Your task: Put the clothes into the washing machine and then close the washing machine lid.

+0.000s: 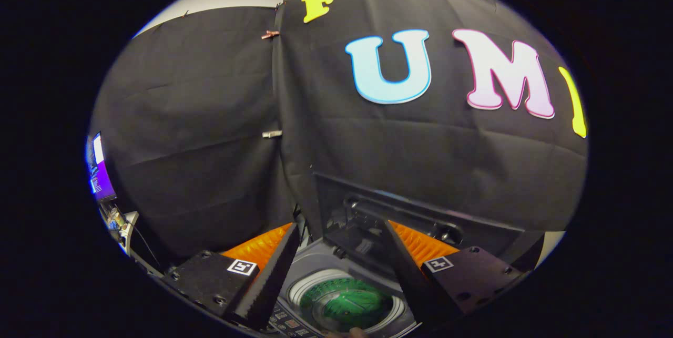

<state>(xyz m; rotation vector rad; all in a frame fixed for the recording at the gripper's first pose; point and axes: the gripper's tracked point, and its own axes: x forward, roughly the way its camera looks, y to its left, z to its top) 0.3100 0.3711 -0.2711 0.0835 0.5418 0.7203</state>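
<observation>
Above the grey top-load washing machine (315,267), lid (420,209) raised, gripper (342,254) fingers spread apart, holding nothing; green garment (347,304) inside drum

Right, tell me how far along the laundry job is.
Looks done: something green that may be the clothes lies in the grey top-loading washing machine's drum. In hand: nothing; the gripper is open above it. Left: closing the raised dark lid.

One washing machine (344,296), one raised lid (399,217), one monitor (100,170), two clips (270,34)
</observation>
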